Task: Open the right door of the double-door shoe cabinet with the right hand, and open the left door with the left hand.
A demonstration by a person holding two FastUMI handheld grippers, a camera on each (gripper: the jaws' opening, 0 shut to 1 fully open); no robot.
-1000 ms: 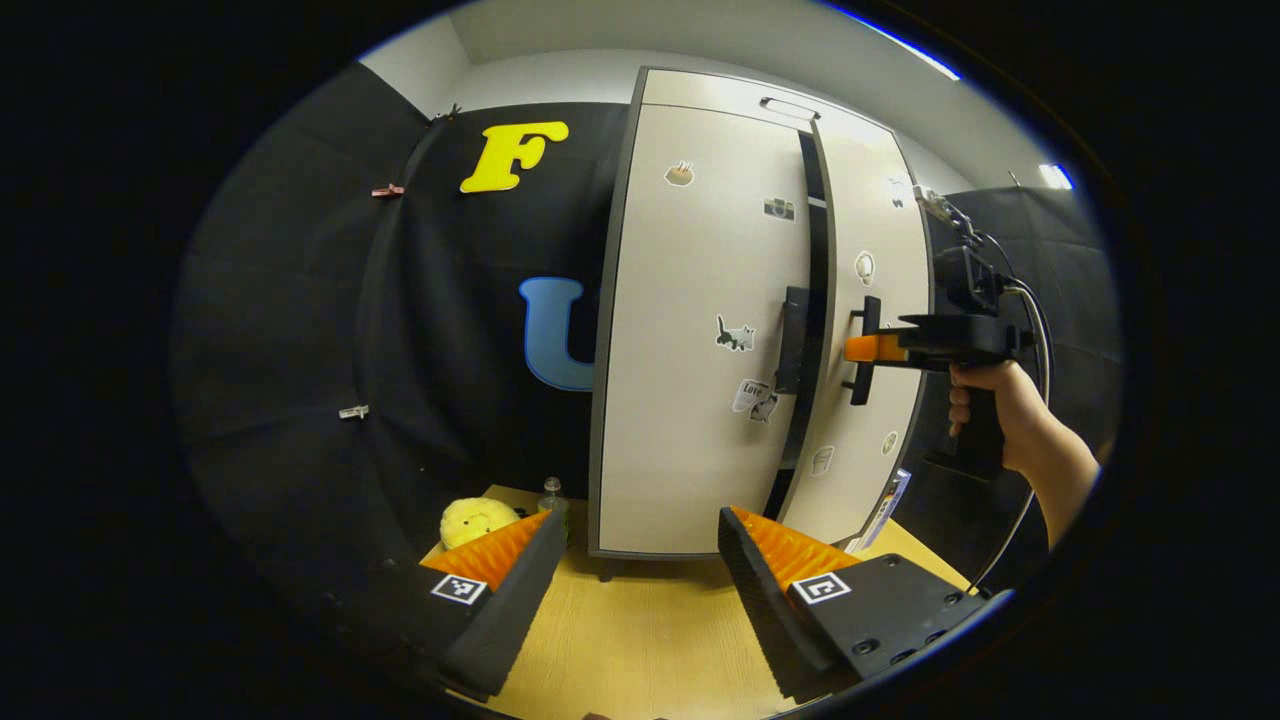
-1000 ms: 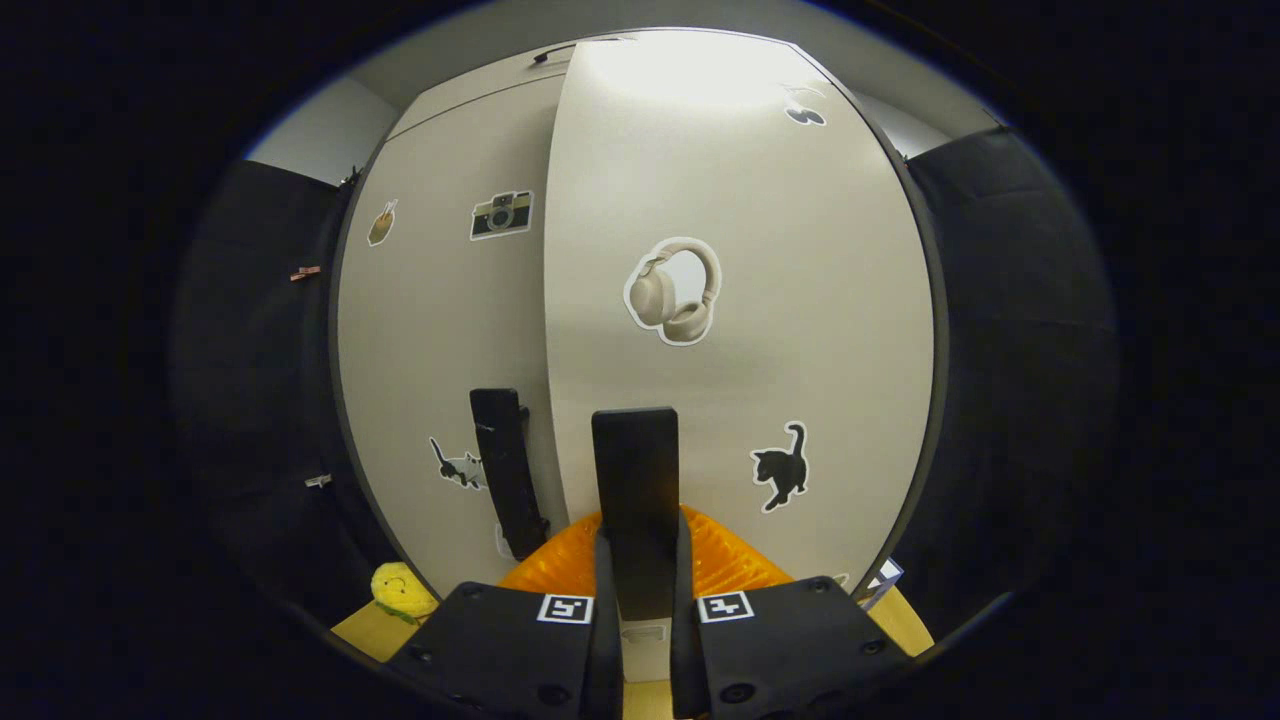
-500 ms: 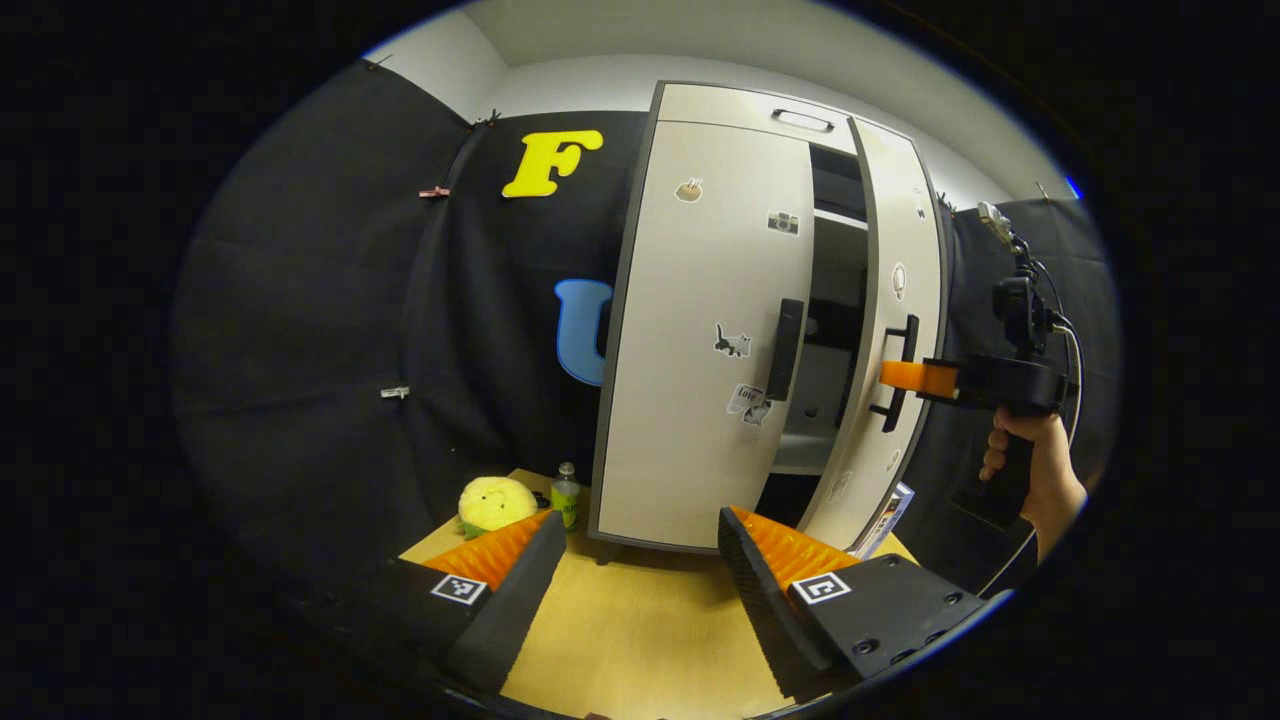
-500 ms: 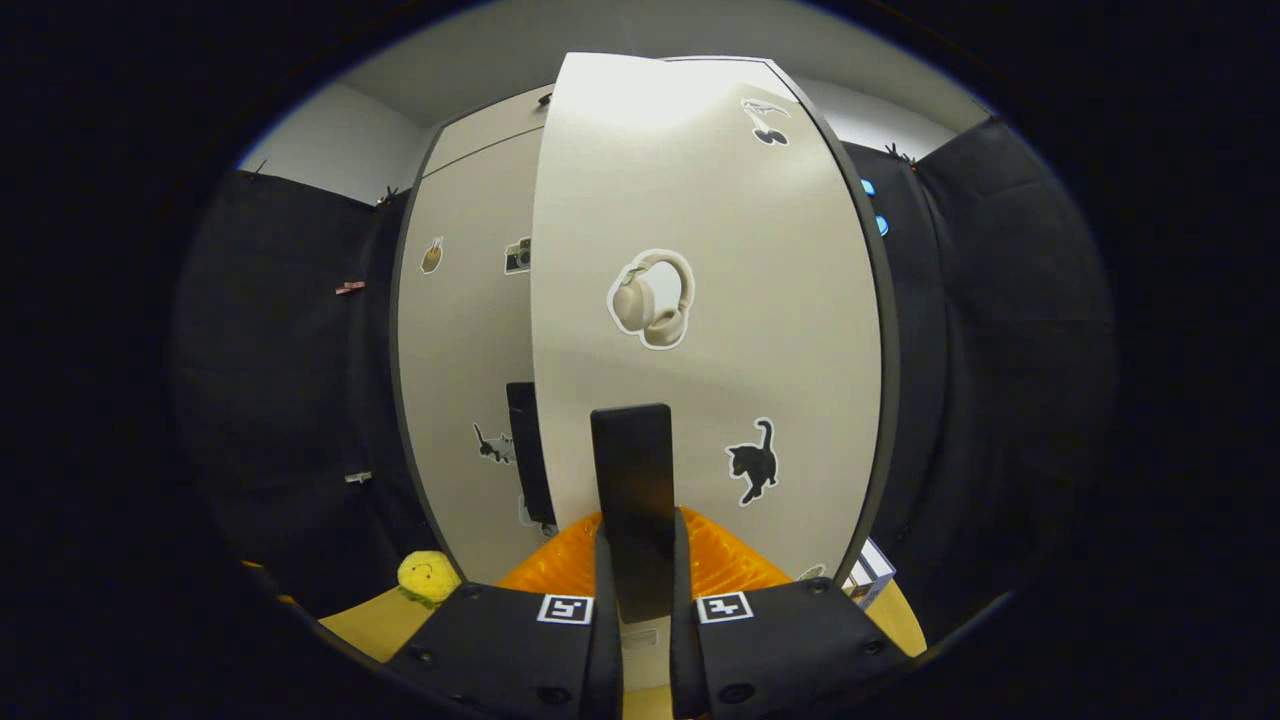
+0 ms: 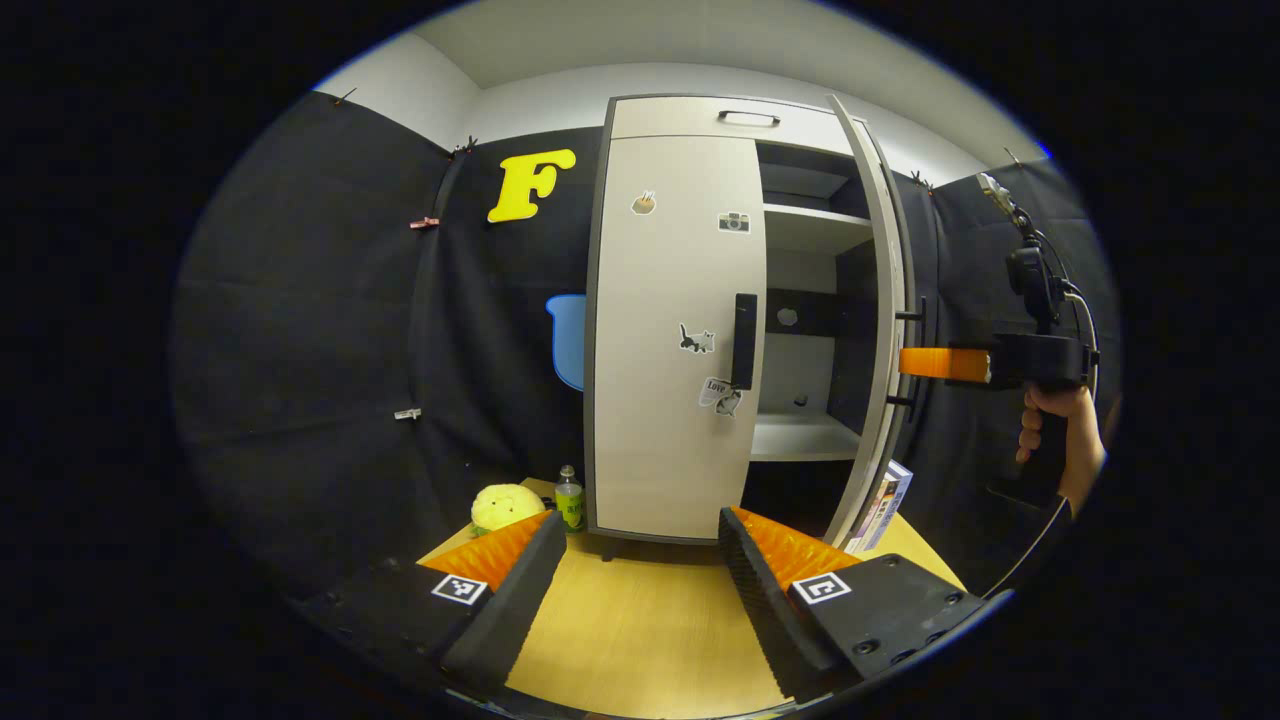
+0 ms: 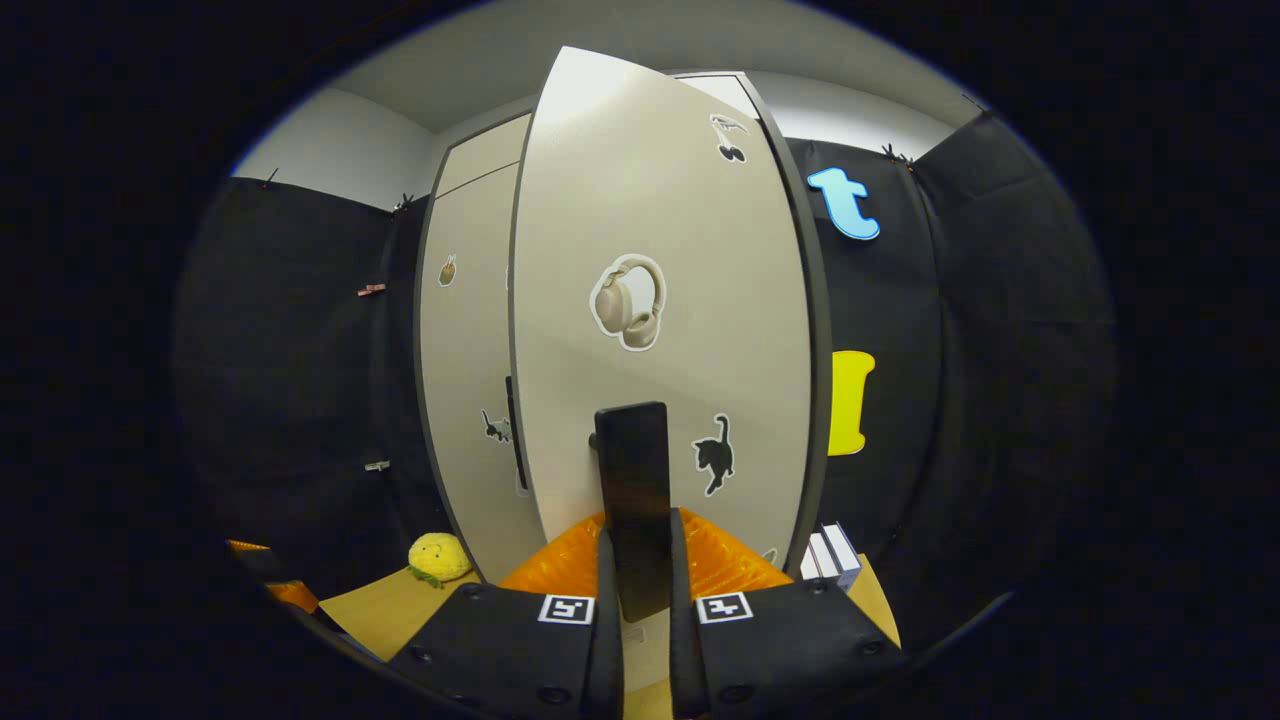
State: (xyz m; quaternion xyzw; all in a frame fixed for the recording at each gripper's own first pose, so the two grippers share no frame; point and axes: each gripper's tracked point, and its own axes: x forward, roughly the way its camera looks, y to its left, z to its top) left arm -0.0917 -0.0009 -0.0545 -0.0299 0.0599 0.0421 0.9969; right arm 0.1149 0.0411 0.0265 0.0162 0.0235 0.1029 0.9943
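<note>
**Right door swung wide, left door shut**

The shoe cabinet [image 5: 680, 330] stood on a pale wooden table [image 5: 640, 630], backed against the booth's black cloth wall. Its right door [image 6: 660, 300] hung well open, showing bare shelves inside the cabinet. The right gripper [image 6: 636, 560] had both fingers clamped on that door's black bar handle [image 6: 632, 490]. The left door [image 5: 670, 330] was shut, its own vertical handle [image 5: 745, 340] at the cabinet's middle seam — the obvious place to grip. The left gripper [image 5: 635, 560] hovered in front of the cabinet, fingers wide apart and holding nothing. The doors looked like stiff, light panels on side hinges; they would likely swing easily, though a narrow handle could slip — a square grip seemed wise. A yellow plush toy [image 5: 505, 505] and a small bottle [image 5: 569, 495] sat at the cabinet's left foot, and books [image 5: 880, 505] leaned at its right.
</note>
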